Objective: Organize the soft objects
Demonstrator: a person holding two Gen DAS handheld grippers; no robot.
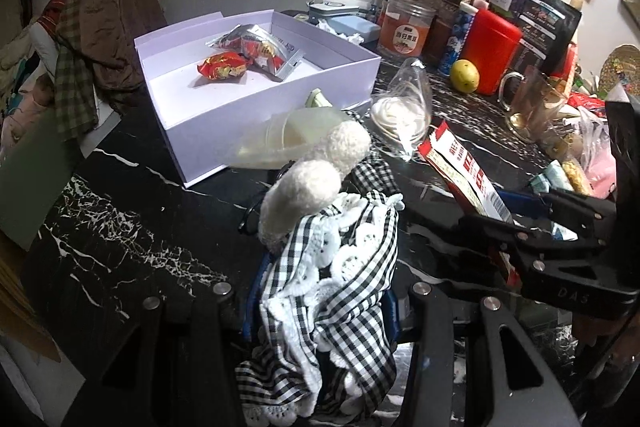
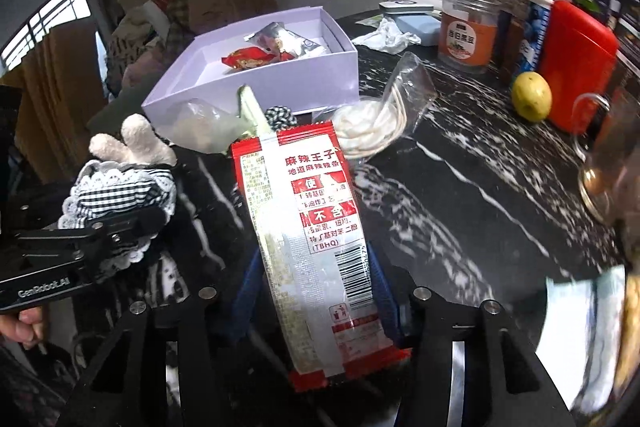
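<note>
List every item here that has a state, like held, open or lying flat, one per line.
left gripper: shut on the checked cloth toy
checked cloth toy: held, lifted
right gripper: shut on the snack packet
snack packet: held, sealed
white box: open, wrapped snacks inside
clear bag of noodles: lying on the table
lemon: resting by the red container

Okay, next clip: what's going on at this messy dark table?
A person is sorting soft items with a handheld gripper in each hand. The left gripper is shut on a black-and-white checked cloth toy with white knitted ears, held above the black marble table. The right gripper is shut on a red and white snack packet. Ahead sits an open white box that already holds a few wrapped snacks. Neither held item has gone into it yet.
</note>
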